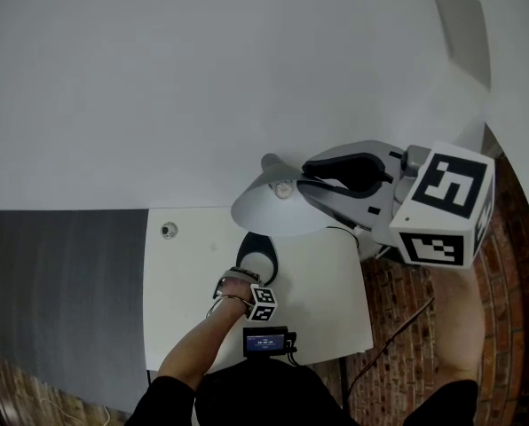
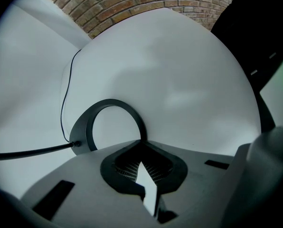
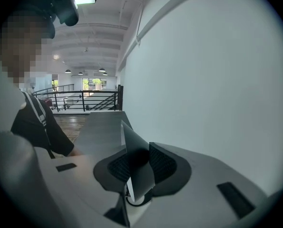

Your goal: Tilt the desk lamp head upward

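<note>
White wall fills the upper part of the head view. Below it lies a white worktop with a grey panel along its left side and brick floor to its right.

The lamp stands near the middle of the worktop, close to the wall. Its base is a dark ring lying flat. Its pale, cone-shaped shade hangs above and just behind the ring, tipped so that the bulb inside it shows from above. A small round fitting sits in the worktop to the left of the lamp, apart from it.

The left tongs point steeply down at the near side of the base. In the left gripper view these tongs are clenched, with nothing between the jaws. Their tips meet the near rim of the ring. A thin black cable enters the ring from the left and another stretch curves away over the worktop.

The right tongs reach in from the right at a downward slant, up at the height of the shade. In the right gripper view the shade's thin rim stands on edge between the pads of these tongs. It fills the gap, so they are grasping the shade. Behind them are the grey panel, a black railing and a person in a dark top.
</note>
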A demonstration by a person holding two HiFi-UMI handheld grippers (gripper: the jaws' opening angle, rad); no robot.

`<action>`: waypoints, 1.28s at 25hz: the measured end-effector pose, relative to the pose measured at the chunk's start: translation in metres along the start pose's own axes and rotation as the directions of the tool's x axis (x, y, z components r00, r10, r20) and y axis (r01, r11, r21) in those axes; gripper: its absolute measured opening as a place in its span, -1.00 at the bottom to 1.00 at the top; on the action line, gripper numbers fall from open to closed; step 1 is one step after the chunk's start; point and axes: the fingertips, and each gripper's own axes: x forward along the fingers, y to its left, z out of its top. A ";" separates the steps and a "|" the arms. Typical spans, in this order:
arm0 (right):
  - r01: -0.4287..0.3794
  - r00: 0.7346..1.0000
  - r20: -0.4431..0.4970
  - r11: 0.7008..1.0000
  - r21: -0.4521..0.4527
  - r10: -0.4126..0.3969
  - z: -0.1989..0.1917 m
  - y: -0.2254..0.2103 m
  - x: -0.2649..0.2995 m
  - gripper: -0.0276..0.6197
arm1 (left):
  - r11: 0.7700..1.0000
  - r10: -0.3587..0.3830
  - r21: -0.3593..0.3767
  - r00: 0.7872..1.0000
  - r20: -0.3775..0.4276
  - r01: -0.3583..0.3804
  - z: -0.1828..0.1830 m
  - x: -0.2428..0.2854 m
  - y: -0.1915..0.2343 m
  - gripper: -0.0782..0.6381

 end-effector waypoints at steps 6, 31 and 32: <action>0.023 0.999 0.028 0.999 -0.043 -0.022 0.000 0.001 0.000 -0.66 | 1.000 -0.018 -0.019 1.000 0.018 0.018 -0.002 0.000 0.002 -0.79; 0.388 0.919 0.053 0.875 -0.289 -0.390 -0.012 -0.008 -0.013 -0.86 | 0.949 0.080 -0.312 0.992 0.101 -0.045 -0.005 -0.001 0.014 -0.79; 0.370 0.926 0.057 0.872 -0.321 -0.372 -0.011 -0.007 -0.013 -0.85 | 0.944 0.097 -0.325 0.991 0.093 -0.062 -0.004 -0.001 0.015 -0.79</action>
